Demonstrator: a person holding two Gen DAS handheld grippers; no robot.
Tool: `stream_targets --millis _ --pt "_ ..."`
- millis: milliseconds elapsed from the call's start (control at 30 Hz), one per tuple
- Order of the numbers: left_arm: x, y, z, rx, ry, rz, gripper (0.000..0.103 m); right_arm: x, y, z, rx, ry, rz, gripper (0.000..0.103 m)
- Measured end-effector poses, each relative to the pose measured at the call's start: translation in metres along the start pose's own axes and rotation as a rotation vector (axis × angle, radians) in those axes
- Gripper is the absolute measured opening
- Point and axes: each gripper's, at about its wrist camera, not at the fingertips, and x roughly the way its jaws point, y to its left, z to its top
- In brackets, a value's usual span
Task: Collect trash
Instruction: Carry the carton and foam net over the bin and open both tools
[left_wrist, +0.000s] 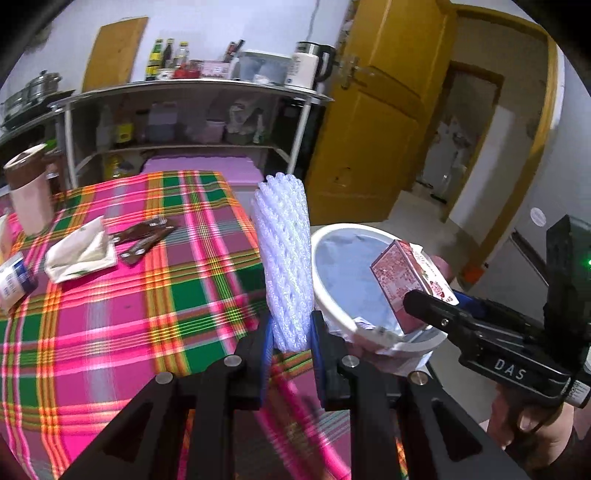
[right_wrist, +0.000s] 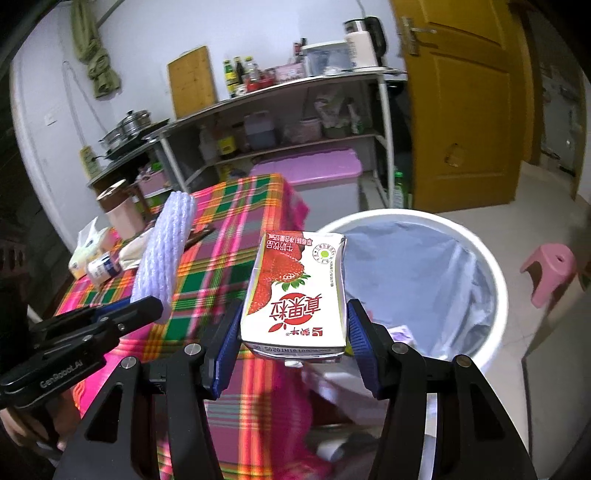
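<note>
My left tool (left_wrist: 291, 332) is pinching the bottom of a white foam net (left_wrist: 284, 258), which stands up tall between its two fingers, over the edge of the table (left_wrist: 110, 314). My right tool (right_wrist: 293, 347) is pinching a strawberry milk box (right_wrist: 295, 295) by its sides, and the box is upside down. I hold the box just at the rim of the white bin (right_wrist: 495, 280), which stands on the floor right beside the table. The bin has a blue bag (right_wrist: 413, 273) inside, with a few bits at the bottom. Back on the table I see a crumpled white wrapper (left_wrist: 79, 254), some brown wrappers (left_wrist: 144, 236), a small jar (left_wrist: 14, 277) and a pink cup (left_wrist: 29, 192).
</note>
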Motion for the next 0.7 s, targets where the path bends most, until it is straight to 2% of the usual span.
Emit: stream_targets --millis 333,700 --pt "0.034 -0.035 0.008 0.062 0.041 -0.065 0.020 -0.002 -0.042 -0.004 0.065 0.015 -0.059 0.056" --pt "0.072 -0.064 0.015 0.115 0.093 -0.117 0.020 0.003 -0.072 -0.007 0.106 0.048 -0.097 0.056"
